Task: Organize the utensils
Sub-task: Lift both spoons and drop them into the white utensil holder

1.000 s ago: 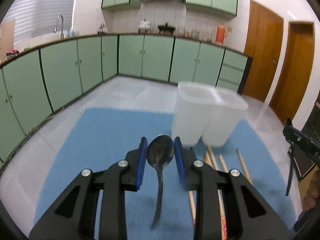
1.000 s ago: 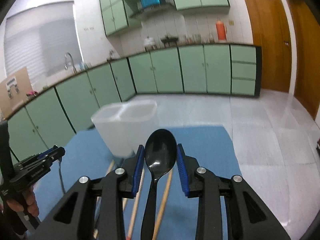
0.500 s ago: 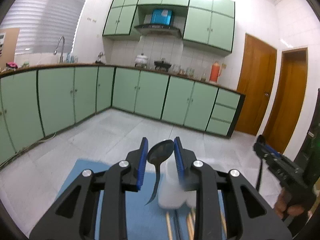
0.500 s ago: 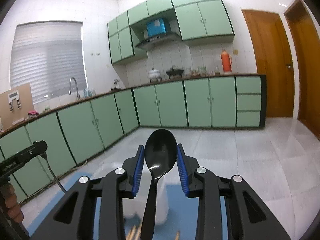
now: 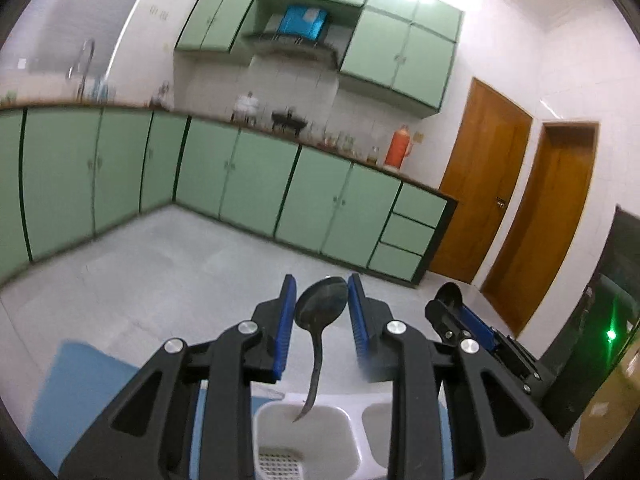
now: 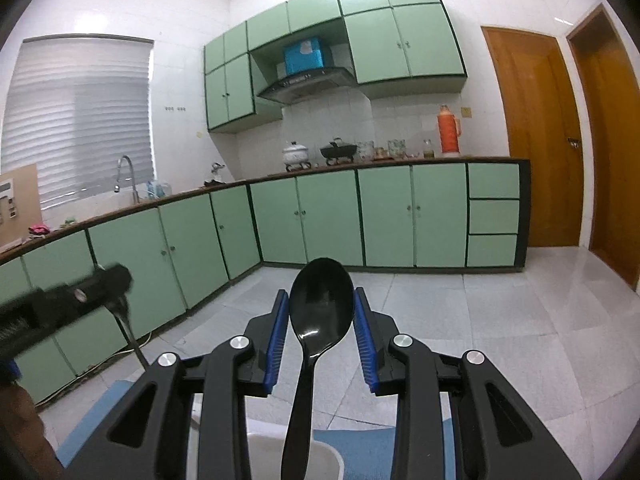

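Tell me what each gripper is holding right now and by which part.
The left gripper holds a metal spoon by its bowl, handle hanging over the white holder. The right gripper holds a black spoon by its bowl too.

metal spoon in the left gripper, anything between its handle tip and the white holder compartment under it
Nothing visible. The metal spoon hangs bowl-up in the left gripper, its handle tip above the open left compartment of the white utensil holder, which shows only its perforated bottom.
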A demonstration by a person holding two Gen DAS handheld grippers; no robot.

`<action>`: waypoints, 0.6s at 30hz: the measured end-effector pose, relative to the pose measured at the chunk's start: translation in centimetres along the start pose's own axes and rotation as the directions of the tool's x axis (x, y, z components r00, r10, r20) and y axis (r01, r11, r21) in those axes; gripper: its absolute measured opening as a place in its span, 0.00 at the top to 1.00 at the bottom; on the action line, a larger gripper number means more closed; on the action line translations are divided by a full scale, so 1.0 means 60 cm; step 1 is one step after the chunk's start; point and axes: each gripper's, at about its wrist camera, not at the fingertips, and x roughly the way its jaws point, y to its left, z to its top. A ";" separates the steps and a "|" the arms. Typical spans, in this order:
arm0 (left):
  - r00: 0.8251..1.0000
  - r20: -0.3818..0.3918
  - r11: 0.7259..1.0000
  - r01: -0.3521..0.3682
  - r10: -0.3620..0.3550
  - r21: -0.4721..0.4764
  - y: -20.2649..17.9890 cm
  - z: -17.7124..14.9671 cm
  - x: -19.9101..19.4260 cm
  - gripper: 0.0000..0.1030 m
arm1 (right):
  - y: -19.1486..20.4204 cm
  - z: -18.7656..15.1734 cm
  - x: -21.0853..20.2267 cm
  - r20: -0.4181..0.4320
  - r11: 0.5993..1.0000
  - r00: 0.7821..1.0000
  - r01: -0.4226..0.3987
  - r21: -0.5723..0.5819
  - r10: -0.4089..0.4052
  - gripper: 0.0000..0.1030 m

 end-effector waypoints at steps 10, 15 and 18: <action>0.998 -0.050 0.999 0.023 -0.024 -0.027 0.037 -0.043 -0.002 0.76 | 0.004 -0.043 0.012 -0.053 1.000 0.998 -0.021 0.008 0.021 0.69; 0.994 -0.104 0.999 0.031 -0.032 -0.015 0.045 -0.074 -0.010 0.75 | 0.008 -0.060 0.001 -0.077 0.999 0.996 -0.054 0.006 0.054 0.68; 0.994 -0.106 0.999 0.031 -0.034 -0.027 0.052 -0.079 -0.021 0.69 | 0.008 -0.067 -0.012 -0.092 0.996 0.992 -0.085 0.014 0.086 0.67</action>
